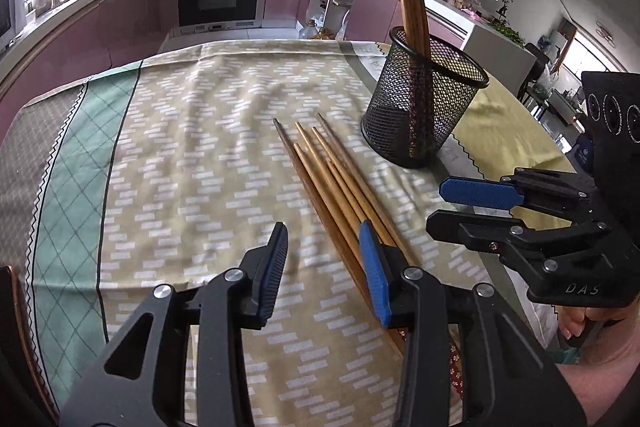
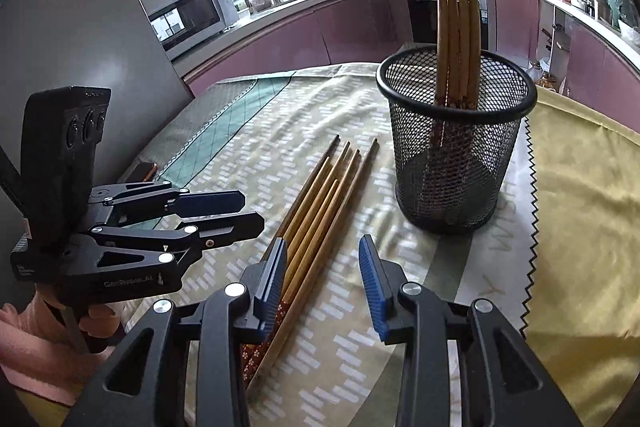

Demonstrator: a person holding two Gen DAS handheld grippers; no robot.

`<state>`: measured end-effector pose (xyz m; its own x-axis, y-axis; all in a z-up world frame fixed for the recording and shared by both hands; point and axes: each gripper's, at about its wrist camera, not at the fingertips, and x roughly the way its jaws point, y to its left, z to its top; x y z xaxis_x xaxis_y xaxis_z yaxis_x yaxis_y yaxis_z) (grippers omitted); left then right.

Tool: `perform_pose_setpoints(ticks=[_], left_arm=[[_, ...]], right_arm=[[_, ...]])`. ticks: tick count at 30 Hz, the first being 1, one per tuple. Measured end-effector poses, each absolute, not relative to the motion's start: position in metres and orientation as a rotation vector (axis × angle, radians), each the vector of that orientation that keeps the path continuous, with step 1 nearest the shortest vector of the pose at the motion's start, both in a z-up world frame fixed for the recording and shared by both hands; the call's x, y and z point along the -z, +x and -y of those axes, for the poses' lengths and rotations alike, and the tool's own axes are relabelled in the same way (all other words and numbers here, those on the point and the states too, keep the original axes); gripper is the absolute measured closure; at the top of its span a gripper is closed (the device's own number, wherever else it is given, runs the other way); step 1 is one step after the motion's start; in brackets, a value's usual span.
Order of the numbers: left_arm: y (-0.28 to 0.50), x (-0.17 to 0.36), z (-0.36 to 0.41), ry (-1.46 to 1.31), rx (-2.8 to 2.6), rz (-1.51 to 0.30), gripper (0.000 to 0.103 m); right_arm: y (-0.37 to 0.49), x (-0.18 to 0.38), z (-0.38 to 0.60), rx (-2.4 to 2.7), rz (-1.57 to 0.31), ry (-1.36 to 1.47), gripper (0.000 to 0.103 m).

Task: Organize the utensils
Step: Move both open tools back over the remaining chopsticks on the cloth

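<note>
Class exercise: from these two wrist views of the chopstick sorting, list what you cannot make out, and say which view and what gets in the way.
- Loose chopsticks: near ends hidden under the left gripper in the left view, and behind the right gripper finger in the right view.
- Exact count of chopsticks in the mesh cup: they overlap, and the mesh blurs their lower ends.
- Printed letters on the cloth: partly covered by the cup, unreadable.
</note>
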<state>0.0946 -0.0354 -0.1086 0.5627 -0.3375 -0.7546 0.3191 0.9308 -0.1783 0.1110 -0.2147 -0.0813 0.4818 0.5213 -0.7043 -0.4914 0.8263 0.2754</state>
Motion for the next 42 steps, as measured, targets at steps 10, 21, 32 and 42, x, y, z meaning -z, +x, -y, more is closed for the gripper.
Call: perform_pose_setpoints(ticks=[10,21,32,42], left_arm=[[0.093,0.119,0.042,-0.018,0.388,-0.93,0.066],[0.093,0.123,0.047,0.012,0.371,-0.936,0.065],[0.095,0.123,0.046,0.016,0.367,-0.942,0.065],[0.094,0.123,0.045,0.02,0.363,-0.945,0.067]], right_arm=[[0.105,0.093,0.208,-0.6,-0.903,0.018,0.068],[0.104,0.097,0.202,-0.591,-0.91,-0.002,0.068],[0.105,0.1,0.192,-0.578,-0.911,-0.043,0.068],[0.109,0.103,0.195,-0.552,-0.922,-0.046,0.069]])
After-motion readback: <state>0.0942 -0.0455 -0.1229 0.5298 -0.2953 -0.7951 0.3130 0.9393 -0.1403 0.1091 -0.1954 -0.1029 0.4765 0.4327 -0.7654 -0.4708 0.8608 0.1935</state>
